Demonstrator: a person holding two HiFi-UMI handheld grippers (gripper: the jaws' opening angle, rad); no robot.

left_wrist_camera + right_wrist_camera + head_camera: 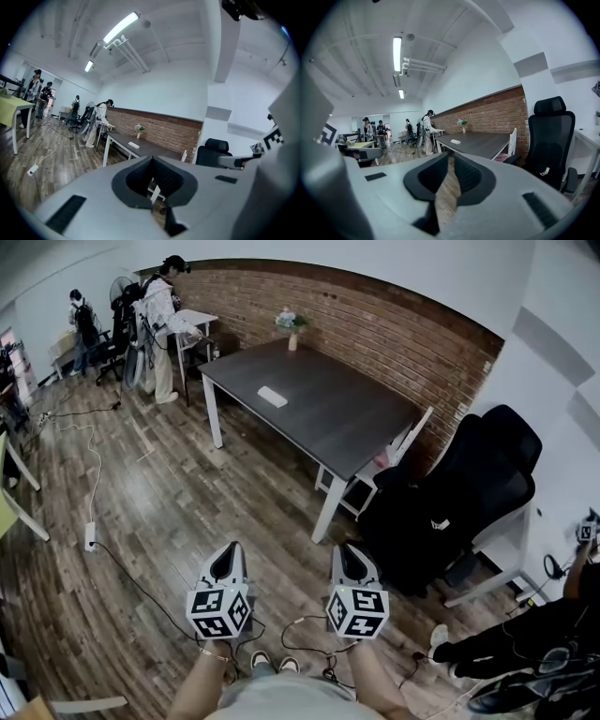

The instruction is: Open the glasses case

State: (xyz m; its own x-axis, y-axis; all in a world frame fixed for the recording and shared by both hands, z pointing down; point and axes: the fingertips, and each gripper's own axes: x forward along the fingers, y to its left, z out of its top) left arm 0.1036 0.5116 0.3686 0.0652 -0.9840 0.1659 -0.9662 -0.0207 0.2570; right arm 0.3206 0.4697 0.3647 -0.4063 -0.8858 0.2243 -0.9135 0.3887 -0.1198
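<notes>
A small white glasses case [272, 397] lies shut on the dark table [323, 423], far ahead of me. It also shows small on the table in the left gripper view [134, 145] and in the right gripper view [455, 141]. I hold both grippers low over the wooden floor, side by side and well short of the table. My left gripper [228, 552] [151, 159] has its jaws together with nothing between them. So does my right gripper [348, 550] [450, 157].
A vase of flowers [292, 329] stands at the table's far end. A white chair [380, 465] and a black office chair [473, 488] are at the table's right. Cables and a power strip [91, 537] lie on the floor at left. People [161, 320] stand at back left.
</notes>
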